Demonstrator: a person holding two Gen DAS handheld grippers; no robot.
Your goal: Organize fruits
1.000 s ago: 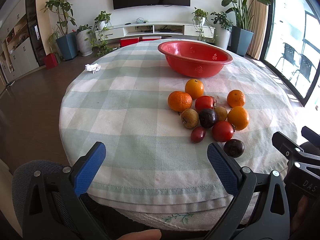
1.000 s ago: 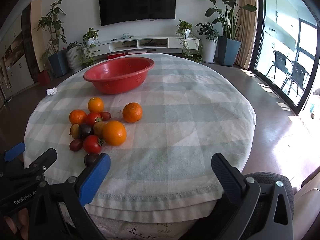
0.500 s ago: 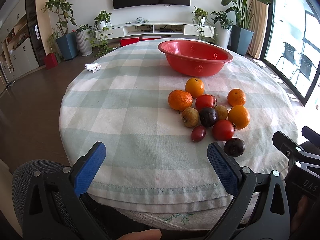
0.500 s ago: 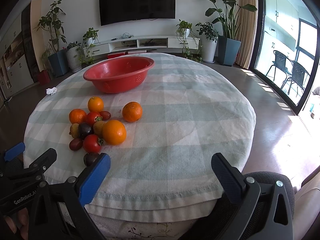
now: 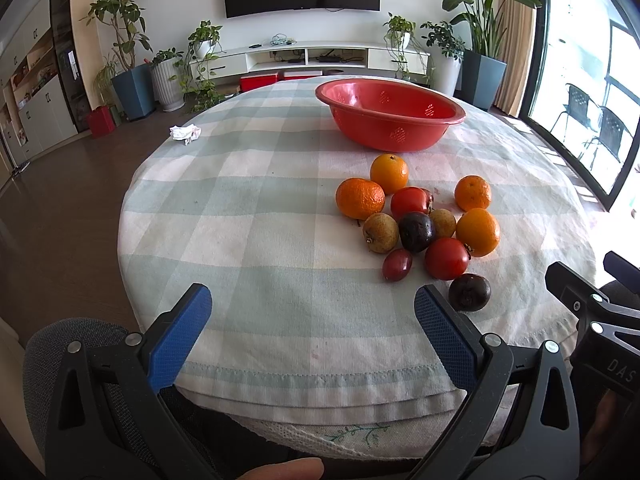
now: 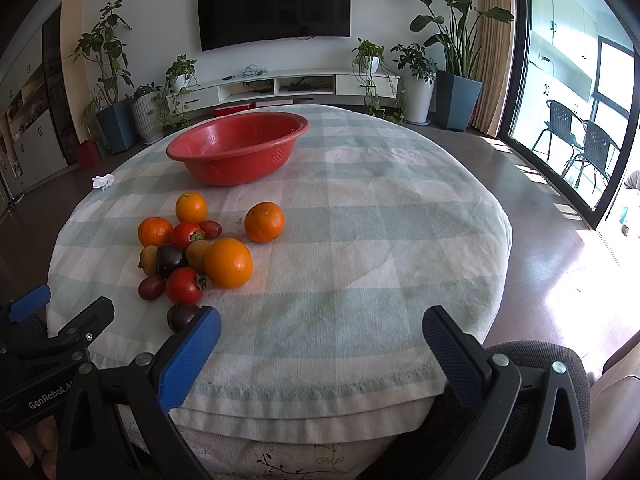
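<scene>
Nearest in each view are the tools themselves. The left gripper (image 5: 310,312) hangs over the near table edge with its blue pads spread wide and nothing between them; the right gripper (image 6: 320,334) is equally wide and empty. A fingertip (image 5: 280,470) shows at the bottom of the left wrist view.

Just past the pads, on the checked tablecloth (image 5: 260,240), lies the dark passion fruit (image 5: 469,292), the closest of the loose fruits, at about 1 o'clock from the left gripper and at 10 o'clock from the right one, close beside the right gripper's left pad. Beyond it sit a red tomato (image 5: 446,258), a small dark red plum-shaped fruit (image 5: 397,265), a second dark fruit (image 5: 417,231), two brownish fruits, another tomato and four oranges, the nearest orange (image 6: 228,263) touching the cluster and one orange (image 6: 264,222) sitting a little apart at its right.

Farther on, at 12 to 1 o'clock from the left gripper, stands the red basket (image 5: 390,118). The part of its inside that shows is bare, so I judge the sorting has not begun: every fruit seen is on the cloth and all of them remain to be moved.

The right wrist view alone shows a small red fruit (image 6: 210,229) behind the far tomato, and the wide bare right half of the table. The left wrist view shows the brownish fruits more openly. Both catch the other tool at their edge, and the crumpled white paper (image 5: 185,134) far off at 11 o'clock.
</scene>
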